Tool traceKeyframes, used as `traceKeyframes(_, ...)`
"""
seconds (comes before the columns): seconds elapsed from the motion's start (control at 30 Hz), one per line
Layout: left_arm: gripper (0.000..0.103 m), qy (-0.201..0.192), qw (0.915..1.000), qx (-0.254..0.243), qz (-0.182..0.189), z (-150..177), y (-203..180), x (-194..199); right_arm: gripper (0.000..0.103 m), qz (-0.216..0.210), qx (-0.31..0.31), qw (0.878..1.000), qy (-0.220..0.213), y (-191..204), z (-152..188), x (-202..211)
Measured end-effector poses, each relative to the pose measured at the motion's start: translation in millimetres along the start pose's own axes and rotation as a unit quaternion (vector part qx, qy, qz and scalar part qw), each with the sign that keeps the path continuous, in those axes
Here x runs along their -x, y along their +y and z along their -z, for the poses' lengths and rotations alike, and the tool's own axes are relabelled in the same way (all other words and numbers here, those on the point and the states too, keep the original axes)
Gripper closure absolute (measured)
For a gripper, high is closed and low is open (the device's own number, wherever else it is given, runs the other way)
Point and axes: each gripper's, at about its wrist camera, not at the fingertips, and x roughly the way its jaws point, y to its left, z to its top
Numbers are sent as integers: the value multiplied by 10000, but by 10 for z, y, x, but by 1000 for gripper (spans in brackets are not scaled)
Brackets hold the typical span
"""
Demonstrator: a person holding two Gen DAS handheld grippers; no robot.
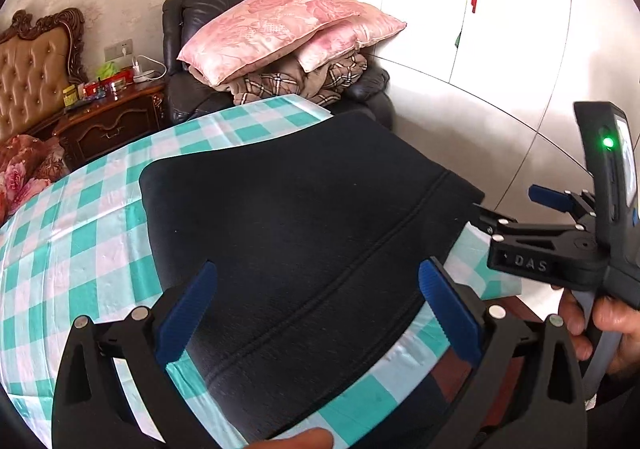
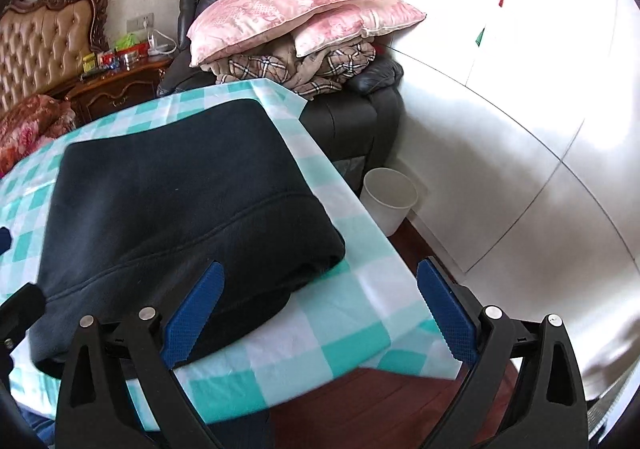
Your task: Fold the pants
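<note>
Dark navy pants (image 1: 300,209) lie folded into a thick rectangle on a table covered by a teal-and-white checked cloth (image 1: 60,249). A seam runs diagonally across the top layer. My left gripper (image 1: 318,269) is open over the near edge of the pants, with nothing between its blue pads. My right gripper (image 1: 506,199) sits at the pants' right edge, held by a hand (image 1: 600,321). In the right wrist view the right gripper (image 2: 320,269) is open over the near right corner of the pants (image 2: 180,189) and the cloth (image 2: 360,309), holding nothing.
Behind the table stands a dark armchair (image 2: 352,121) piled with pink pillows (image 2: 288,9) and a plaid blanket (image 2: 280,69). A white bin (image 2: 388,201) stands on the floor by the white wardrobe (image 1: 500,29). A wooden nightstand (image 1: 112,117) and a tufted headboard (image 1: 36,69) are at the far left.
</note>
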Motion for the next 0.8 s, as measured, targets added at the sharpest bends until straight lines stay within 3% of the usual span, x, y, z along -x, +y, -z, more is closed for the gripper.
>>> traceKeyframes(0.8, 2, -17, 10000, 83, -13, -54, -33, 50, 9, -109, -83, 9999, -29, -8, 38, 51)
